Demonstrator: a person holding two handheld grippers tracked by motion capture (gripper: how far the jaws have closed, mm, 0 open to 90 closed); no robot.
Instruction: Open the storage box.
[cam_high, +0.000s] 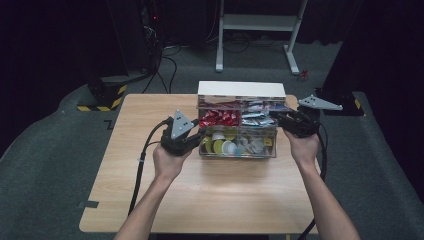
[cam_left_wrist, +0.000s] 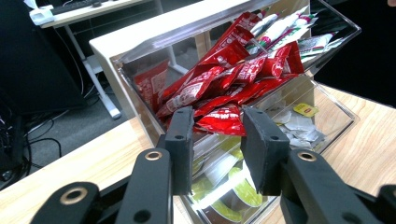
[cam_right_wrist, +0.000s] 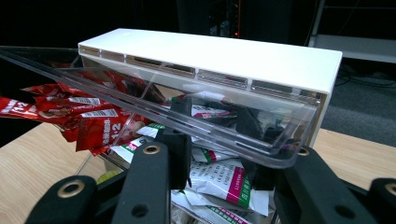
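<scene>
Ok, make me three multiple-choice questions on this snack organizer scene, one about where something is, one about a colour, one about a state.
1. Where do the red sachets sit in the clear organizer?
A. upper tier, toward the person's left
B. lower tier, toward the person's right
C. on the bare table beside it

2. What colour is the organizer's back housing?
A. black
B. white
C. yellow

3. How do the jaws of the left tool stand?
A. shut on a red sachet
B. shut on a cable
C. apart, holding nothing

Answers: 1 A, the high view shows the red packs in the top tier on the left side, above the round capsules. 2 B, the right gripper view shows a plain white block behind the clear bins. 3 C, the left gripper view shows a gap between the jaws with nothing pinched.
</scene>
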